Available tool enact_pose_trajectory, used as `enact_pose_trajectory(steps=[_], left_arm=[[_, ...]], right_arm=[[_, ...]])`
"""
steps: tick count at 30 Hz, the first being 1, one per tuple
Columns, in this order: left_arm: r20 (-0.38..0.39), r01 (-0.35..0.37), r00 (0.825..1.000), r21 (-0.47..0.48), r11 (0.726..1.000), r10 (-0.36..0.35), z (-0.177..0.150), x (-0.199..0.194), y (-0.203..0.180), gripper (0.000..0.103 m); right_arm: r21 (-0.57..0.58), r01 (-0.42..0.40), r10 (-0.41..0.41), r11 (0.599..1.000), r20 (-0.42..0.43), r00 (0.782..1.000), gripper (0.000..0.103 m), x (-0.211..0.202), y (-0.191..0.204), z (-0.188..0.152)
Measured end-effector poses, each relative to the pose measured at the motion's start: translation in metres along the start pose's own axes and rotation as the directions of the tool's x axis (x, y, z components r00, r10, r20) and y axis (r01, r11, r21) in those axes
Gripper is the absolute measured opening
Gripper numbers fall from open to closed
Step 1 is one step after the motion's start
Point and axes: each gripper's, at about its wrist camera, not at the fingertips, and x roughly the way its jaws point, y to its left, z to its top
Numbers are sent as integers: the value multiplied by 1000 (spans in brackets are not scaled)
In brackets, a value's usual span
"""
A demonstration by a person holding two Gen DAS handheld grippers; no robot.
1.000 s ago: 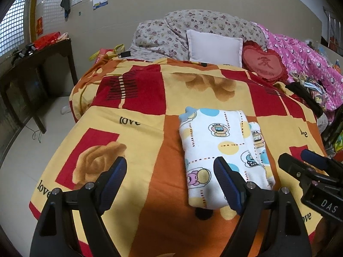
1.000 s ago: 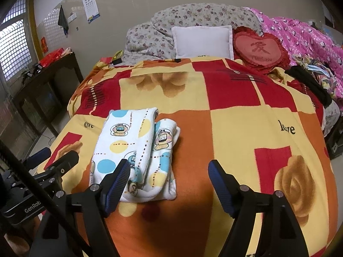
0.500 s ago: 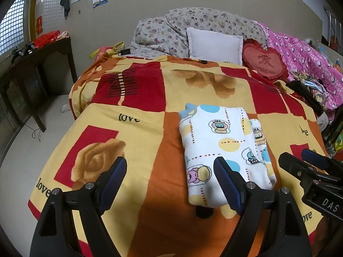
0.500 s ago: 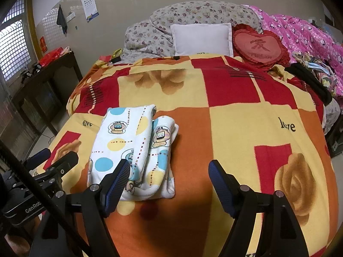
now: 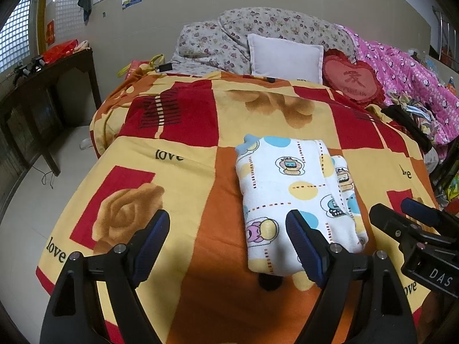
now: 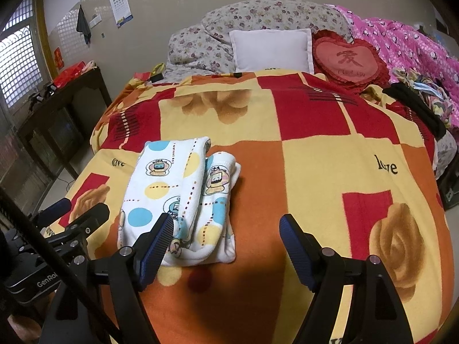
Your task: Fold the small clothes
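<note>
A small white garment with cartoon prints and coloured dots (image 5: 292, 197) lies folded in a rectangle on the patterned blanket (image 5: 178, 132); it also shows in the right wrist view (image 6: 178, 200). My left gripper (image 5: 226, 229) is open and empty, held above the blanket just left of and in front of the garment. My right gripper (image 6: 226, 229) is open and empty, held just right of and in front of it. Each gripper shows at the edge of the other's view: the right one (image 5: 416, 223), the left one (image 6: 77, 212).
A white pillow (image 5: 284, 54), a red heart cushion (image 5: 352, 83), floral bedding (image 5: 258, 28) and a pink quilt (image 5: 407, 74) lie at the head and right side. A dark wooden table (image 5: 43, 86) stands to the left of the bed.
Both grippers have drawn back and up slightly from the folded garment. The garment has not moved.
</note>
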Motion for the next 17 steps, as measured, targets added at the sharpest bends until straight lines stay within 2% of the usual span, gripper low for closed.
enact_pose_trajectory(steps=[17], left_arm=[[14, -2, 1000, 18, 1000, 2, 1, 0, -2, 84]], right_arm=[[1, -6, 6, 1000, 6, 1000, 81, 0, -3, 3]])
